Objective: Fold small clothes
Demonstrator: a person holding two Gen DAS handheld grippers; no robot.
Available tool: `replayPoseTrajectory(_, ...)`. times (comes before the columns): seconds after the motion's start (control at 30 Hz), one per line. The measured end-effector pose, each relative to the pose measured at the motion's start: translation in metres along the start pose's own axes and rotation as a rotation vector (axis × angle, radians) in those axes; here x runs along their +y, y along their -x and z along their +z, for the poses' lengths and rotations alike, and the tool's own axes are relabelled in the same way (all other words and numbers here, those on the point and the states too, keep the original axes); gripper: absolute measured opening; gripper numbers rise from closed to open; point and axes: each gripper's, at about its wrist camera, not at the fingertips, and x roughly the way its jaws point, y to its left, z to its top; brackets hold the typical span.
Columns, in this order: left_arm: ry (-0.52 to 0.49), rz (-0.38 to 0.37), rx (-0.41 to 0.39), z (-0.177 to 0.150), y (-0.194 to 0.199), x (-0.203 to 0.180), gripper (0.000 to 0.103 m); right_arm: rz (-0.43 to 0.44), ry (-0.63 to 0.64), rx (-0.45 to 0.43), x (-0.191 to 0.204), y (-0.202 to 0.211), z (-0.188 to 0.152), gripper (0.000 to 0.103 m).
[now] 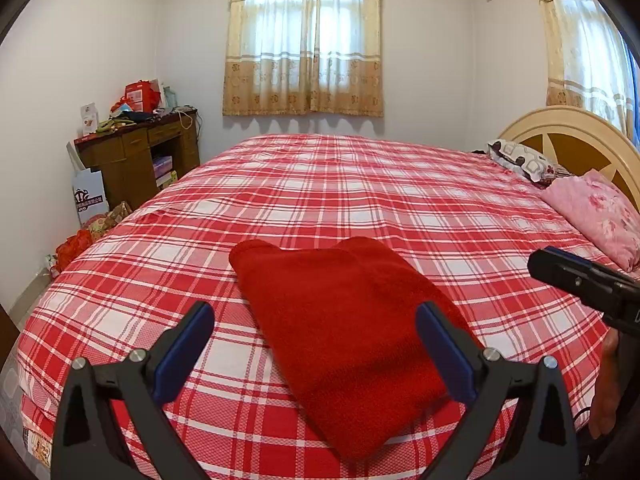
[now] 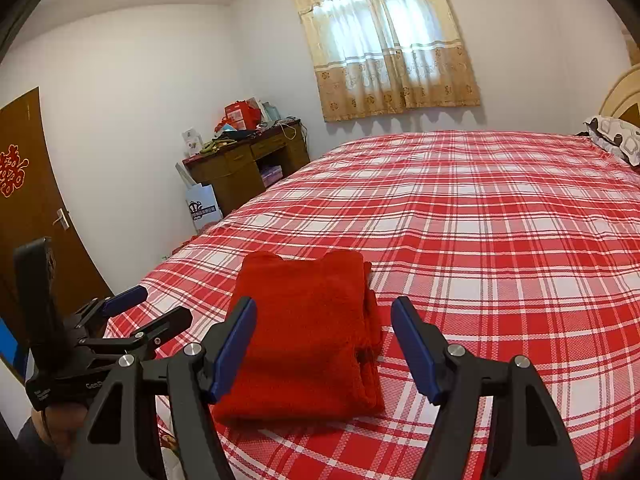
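A red fleece garment [image 1: 340,340] lies folded into a long rectangle on the red-and-white plaid bedspread [image 1: 360,192], close to the bed's near edge. My left gripper [image 1: 314,310] hovers over its near end, open, its blue pads wide apart and gripping nothing. In the right wrist view the same garment [image 2: 304,340] lies flat under my right gripper [image 2: 324,304], which is also open and holds nothing. The left gripper [image 2: 164,304] appears at the left beside the garment's edge. Part of the right gripper [image 1: 560,268] shows at the right of the left wrist view.
A pink floral pillow [image 1: 600,216] and a patterned pillow [image 1: 524,160] lie by the headboard [image 1: 580,136] at the right. A cluttered wooden desk [image 1: 136,160] and a white bag [image 1: 90,196] stand past the bed's left side. A brown door [image 2: 32,200] is at far left.
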Motion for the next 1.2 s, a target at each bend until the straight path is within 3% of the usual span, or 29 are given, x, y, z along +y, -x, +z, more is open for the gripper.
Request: replayPoseTrajectory(1.2, -0.023, 0.015, 0.022, -0.0005, -0.0042, -0.0026, 0.103, 0.003, 0.01, -0.015, 0.0032, 0.0027, -0.0022, 0.071)
